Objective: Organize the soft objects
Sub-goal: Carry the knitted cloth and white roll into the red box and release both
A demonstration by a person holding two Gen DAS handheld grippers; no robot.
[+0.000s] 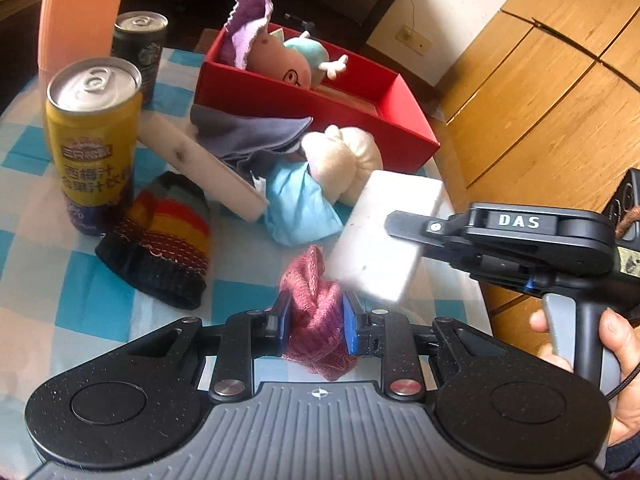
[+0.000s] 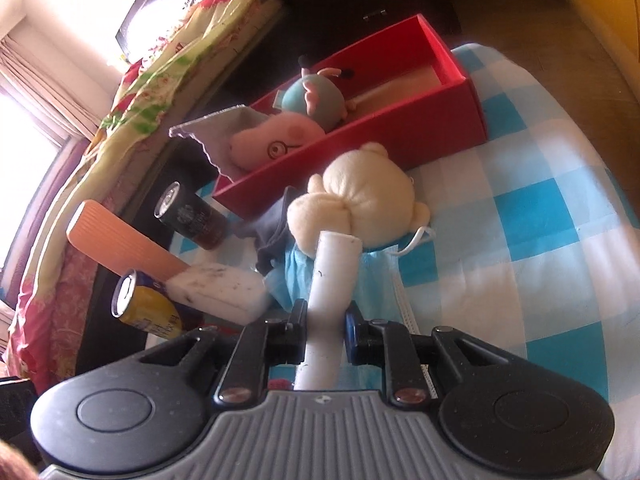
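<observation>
Left wrist view: left gripper (image 1: 314,322), jaws clamped on one pink knit piece (image 1: 316,312).
Right gripper (image 2: 324,330), jaws gripping one white foam block (image 2: 332,284) edge-on.
Beyond the left jaws: one striped knit hat (image 1: 160,248), one cream plush (image 1: 344,156), one blue cloth (image 1: 296,204), one grey cloth (image 1: 244,136), a second white foam block (image 1: 204,164).
Farthest ahead: one red box (image 1: 304,100), holding two plush toys, pink (image 1: 280,60) and teal (image 1: 308,52), plus one purple knit piece (image 1: 250,20).
Left of the jaws: two cans (image 1: 94,136); one orange item, possibly a cup.
Status, judged: about three soft items boxed; seven remain outside.
</observation>
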